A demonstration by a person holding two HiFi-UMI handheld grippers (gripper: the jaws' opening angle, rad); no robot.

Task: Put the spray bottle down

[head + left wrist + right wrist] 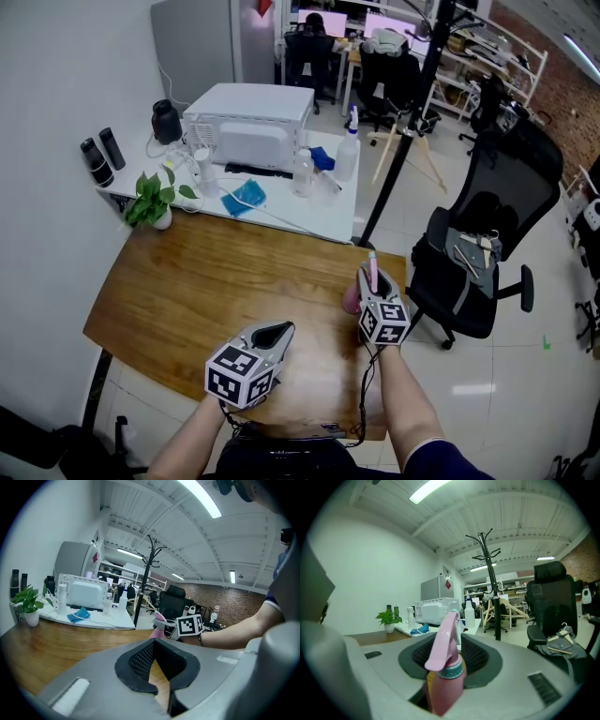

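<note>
A pink spray bottle [352, 298] stands upright between the jaws of my right gripper [368, 277], near the right edge of the brown wooden table [206, 281]. In the right gripper view the spray bottle [445, 679] fills the throat of the right gripper [456, 637], its trigger head leaning left, and the jaws are shut on it. Whether its base touches the wood is hidden. My left gripper [285, 327] hovers over the table's near part, shut with nothing in it. In the left gripper view the left gripper [154, 641] points across the table toward the right hand.
A white side table [328, 217] behind holds a microwave [251, 122], a potted plant [153, 199], a blue cloth [244, 197] and a white spray bottle [348, 150]. A black office chair [487, 253] and a coat stand pole [403, 141] stand right of the wooden table.
</note>
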